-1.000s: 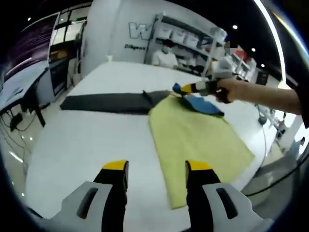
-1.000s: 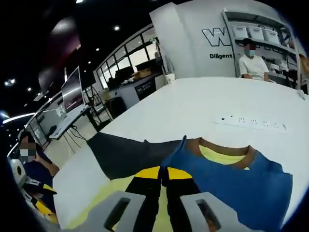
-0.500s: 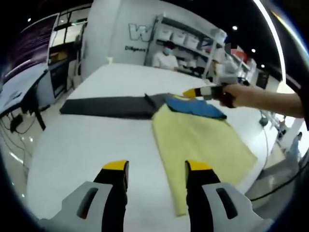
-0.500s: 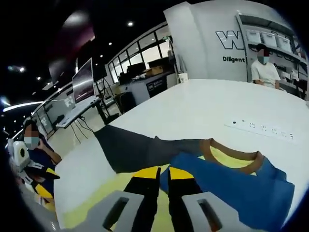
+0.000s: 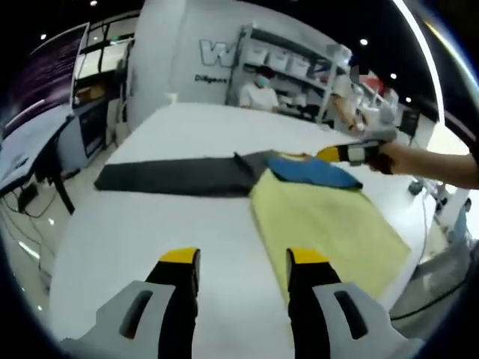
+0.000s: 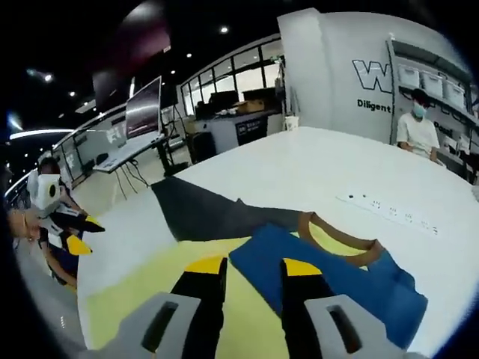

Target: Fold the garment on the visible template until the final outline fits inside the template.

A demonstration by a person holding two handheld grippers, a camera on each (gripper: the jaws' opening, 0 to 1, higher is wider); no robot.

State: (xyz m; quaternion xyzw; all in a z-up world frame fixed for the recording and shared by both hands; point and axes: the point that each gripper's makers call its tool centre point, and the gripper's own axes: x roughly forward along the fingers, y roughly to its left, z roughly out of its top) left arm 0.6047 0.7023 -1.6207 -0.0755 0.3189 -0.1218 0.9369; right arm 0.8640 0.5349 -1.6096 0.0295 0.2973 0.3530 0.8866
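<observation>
The garment lies flat on the white table. Its yellow body faces me, a blue sleeve is folded across the top, and a dark grey sleeve stretches out to the left. My left gripper hovers open over bare table, short of the garment. A hand holds my right gripper just right of the blue sleeve. In the right gripper view, my right gripper is open above the yellow body, at the edge of the blue sleeve. The brown collar and dark sleeve lie beyond.
A white power strip lies on the table past the collar. A person sits behind the table's far edge, near shelves. Desks and monitors stand off to the left. The left gripper and its holder are at the table's left end.
My right gripper has opened and let go of the blue sleeve, which now lies flat on the yellow body. That gripper has drawn back to the right. The left gripper stays open.
</observation>
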